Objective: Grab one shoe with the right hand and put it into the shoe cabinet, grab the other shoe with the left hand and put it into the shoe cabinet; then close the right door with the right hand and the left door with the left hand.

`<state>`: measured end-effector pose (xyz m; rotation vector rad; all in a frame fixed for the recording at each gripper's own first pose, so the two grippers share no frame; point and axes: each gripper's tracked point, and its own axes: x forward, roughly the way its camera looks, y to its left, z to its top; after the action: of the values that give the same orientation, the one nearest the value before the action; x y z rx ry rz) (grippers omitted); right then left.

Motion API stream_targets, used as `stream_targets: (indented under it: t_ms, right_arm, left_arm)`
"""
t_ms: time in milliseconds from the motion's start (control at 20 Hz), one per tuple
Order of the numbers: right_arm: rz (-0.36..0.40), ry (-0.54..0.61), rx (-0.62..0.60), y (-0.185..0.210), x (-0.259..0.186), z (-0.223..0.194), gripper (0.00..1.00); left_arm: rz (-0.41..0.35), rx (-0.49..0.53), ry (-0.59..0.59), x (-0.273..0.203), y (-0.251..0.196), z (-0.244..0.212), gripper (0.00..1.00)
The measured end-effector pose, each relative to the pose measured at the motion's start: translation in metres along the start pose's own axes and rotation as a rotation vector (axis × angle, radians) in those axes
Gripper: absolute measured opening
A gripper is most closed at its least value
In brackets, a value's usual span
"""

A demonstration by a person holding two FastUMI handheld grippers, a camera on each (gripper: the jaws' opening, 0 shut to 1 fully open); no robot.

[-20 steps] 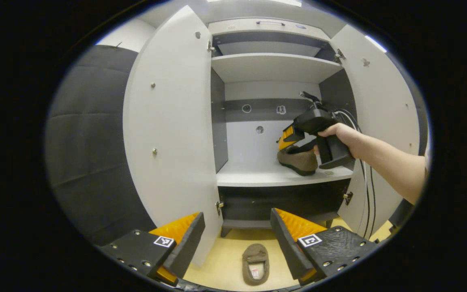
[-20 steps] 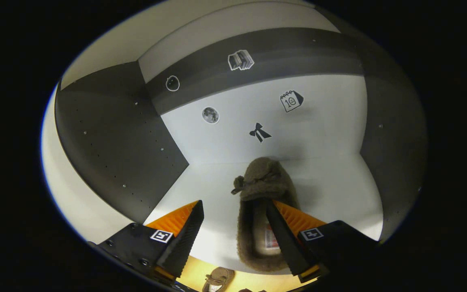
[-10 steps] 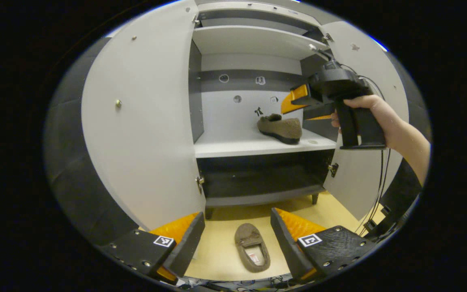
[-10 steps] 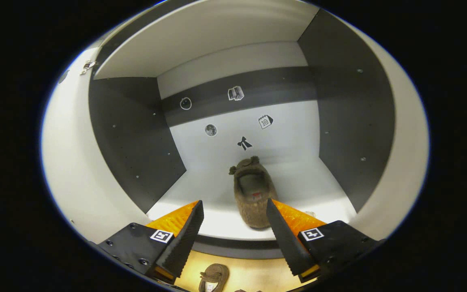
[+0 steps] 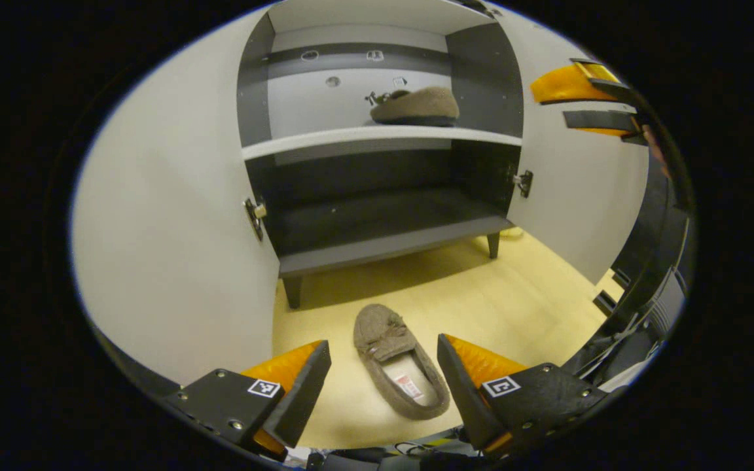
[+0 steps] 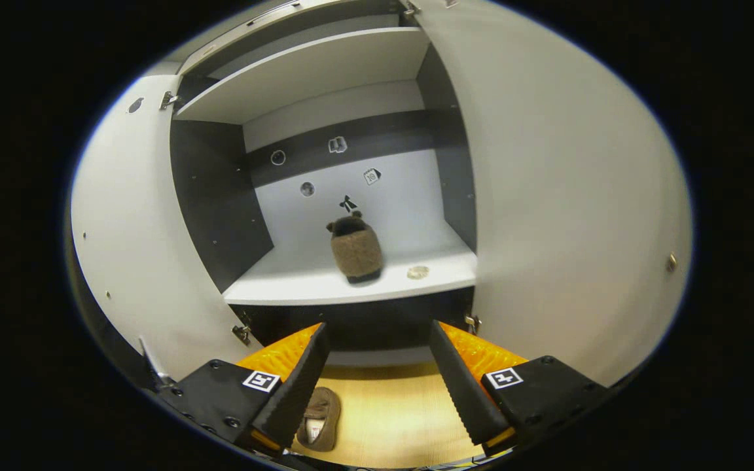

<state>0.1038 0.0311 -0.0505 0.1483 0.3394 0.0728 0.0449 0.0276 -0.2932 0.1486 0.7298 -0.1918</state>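
Left tool [image 5: 383,383] gaped empty above floor shoe [image 5: 400,366] | first shoe [image 6: 356,252] sat on cabinet shelf [image 6: 298,284] | right tool [image 6: 377,379] released, clear | advice: straddle the shoe's sides, squeeze midway.

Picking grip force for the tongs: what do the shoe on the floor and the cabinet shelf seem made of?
The shoe on the floor: soft, fuzzy brown fabric, probably fleece or suede-like, judging by its matte, nappy surface. The cabinet shelf: smooth, matte white board, likely laminated, with flat, sharp edges.
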Motion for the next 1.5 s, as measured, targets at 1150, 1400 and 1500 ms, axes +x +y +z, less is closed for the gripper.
stream_targets:
  t_ms: [1150, 1400, 1500]
  right_arm:
    - [-0.494, 0.058, -0.007, -0.128, -0.187, -0.099, 0.99]
    - [-0.509, 0.07, 0.029, -0.176, -0.173, -0.1, 0.99]
    - [-0.51, 0.059, 0.039, -0.194, -0.167, -0.096, 0.99]
  left_arm:
    - [0.034, 0.013, 0.227, 0.114, 0.022, -0.076, 0.27]
    - [0.046, -0.013, 0.269, 0.11, 0.032, -0.073, 0.1]
    - [0.052, -0.058, 0.291, 0.109, 0.03, -0.077, 0.04]
